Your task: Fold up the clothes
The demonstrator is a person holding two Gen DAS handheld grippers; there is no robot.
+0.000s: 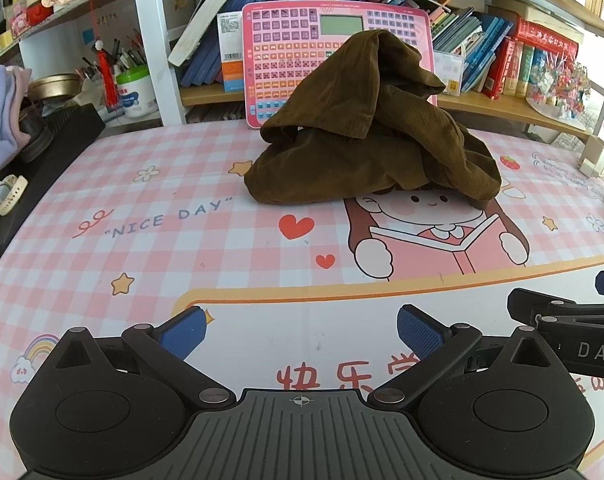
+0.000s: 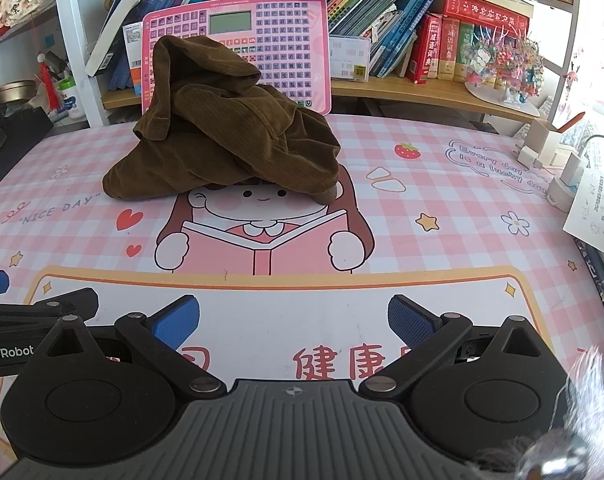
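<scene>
garment: brown corduroy heap [image 1: 365, 136] on the table [image 1: 182, 240], ahead of both grippers, well apart | left gripper [image 1: 300, 332] — fingers spread, empty | right gripper [image 2: 294, 322] — same | heap's long axis roughly left-right; right looks slightly nearer-centred

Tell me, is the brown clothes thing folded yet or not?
Not yet. Nothing looks done: the brown garment sits in a crumpled heap on the pink desk mat, leaning against the pink keyboard toy. Nothing is in hand either: the left gripper and right gripper are both open and empty, short of the heap. Spreading it flat and all the folding are left.
</scene>
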